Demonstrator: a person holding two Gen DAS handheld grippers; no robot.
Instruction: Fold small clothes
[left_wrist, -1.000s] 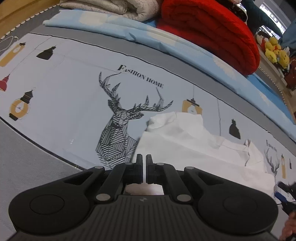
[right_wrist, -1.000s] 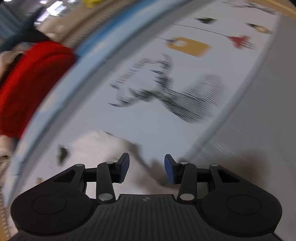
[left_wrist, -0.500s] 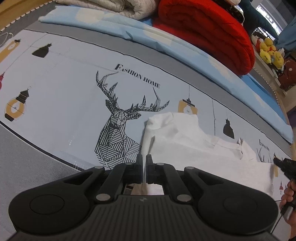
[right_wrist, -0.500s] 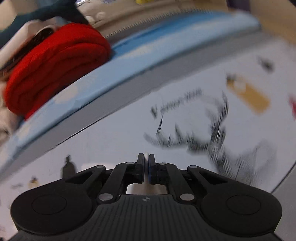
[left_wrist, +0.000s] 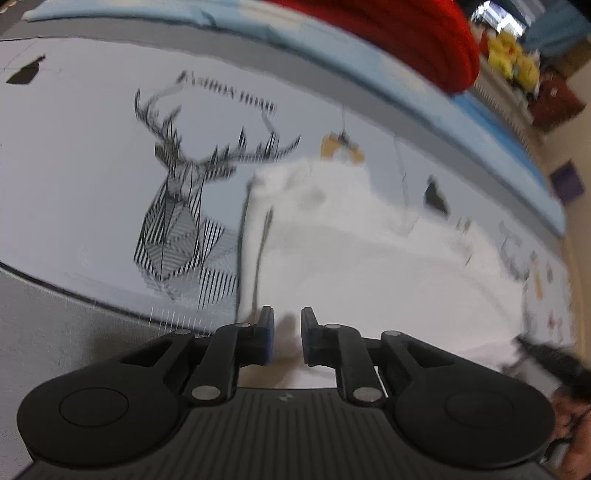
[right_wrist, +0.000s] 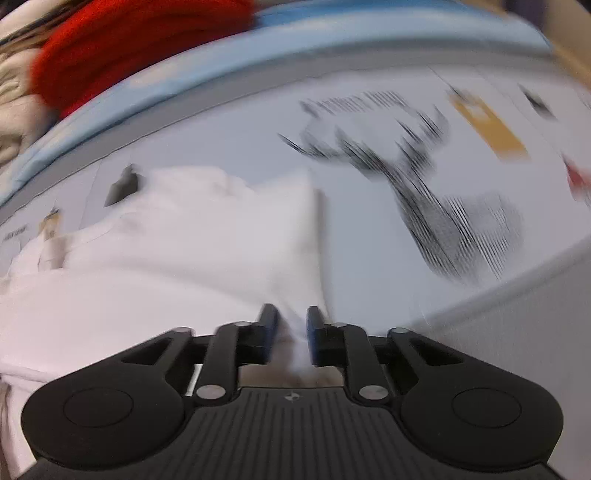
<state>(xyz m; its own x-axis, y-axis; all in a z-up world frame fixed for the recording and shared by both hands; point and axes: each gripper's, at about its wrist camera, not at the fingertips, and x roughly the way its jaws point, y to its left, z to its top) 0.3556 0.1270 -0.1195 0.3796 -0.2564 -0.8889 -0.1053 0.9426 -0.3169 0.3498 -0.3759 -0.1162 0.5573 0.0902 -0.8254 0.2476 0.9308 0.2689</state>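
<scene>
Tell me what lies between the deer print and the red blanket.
In the left wrist view, between the deer print and the red blanket: blurred lettering, then a grey band and a light-blue quilt. No loose items.

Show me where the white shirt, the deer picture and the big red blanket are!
white shirt (left_wrist: 351, 251), left wrist view, on the middle of the cloth.
deer picture (left_wrist: 177, 221), left wrist view, on the striped neck.
red blanket (right_wrist: 122, 51), right wrist view, on its rolled front.
</scene>
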